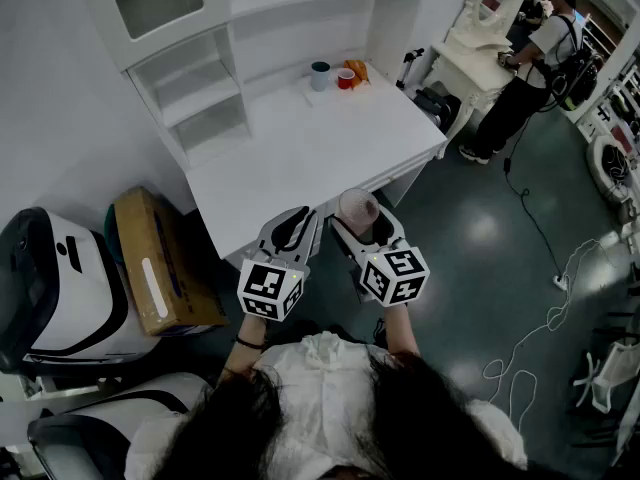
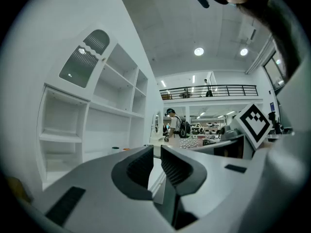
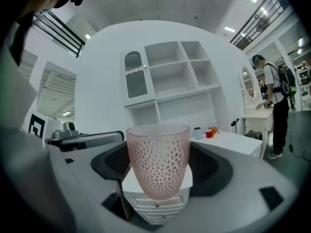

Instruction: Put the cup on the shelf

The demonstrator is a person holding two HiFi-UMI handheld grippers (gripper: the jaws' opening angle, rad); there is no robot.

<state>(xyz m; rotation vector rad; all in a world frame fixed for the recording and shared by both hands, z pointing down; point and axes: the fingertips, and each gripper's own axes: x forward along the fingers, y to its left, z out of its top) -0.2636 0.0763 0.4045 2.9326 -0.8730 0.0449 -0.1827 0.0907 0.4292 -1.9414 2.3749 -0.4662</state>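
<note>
A pink, see-through cup with a dotted texture stands upright between the jaws of my right gripper, which is shut on its sides. In the right gripper view the cup fills the middle, held in the air in front of the white desk. The white shelf unit rises at the desk's back; its open compartments show beyond the cup. My left gripper hovers beside the right one at the desk's front edge. Its jaws are shut with nothing between them.
A blue cup, a small red cup and an orange item stand at the desk's far right. A cardboard box and white equipment sit left of the desk. A person stands at a dressing table; cables lie on the floor.
</note>
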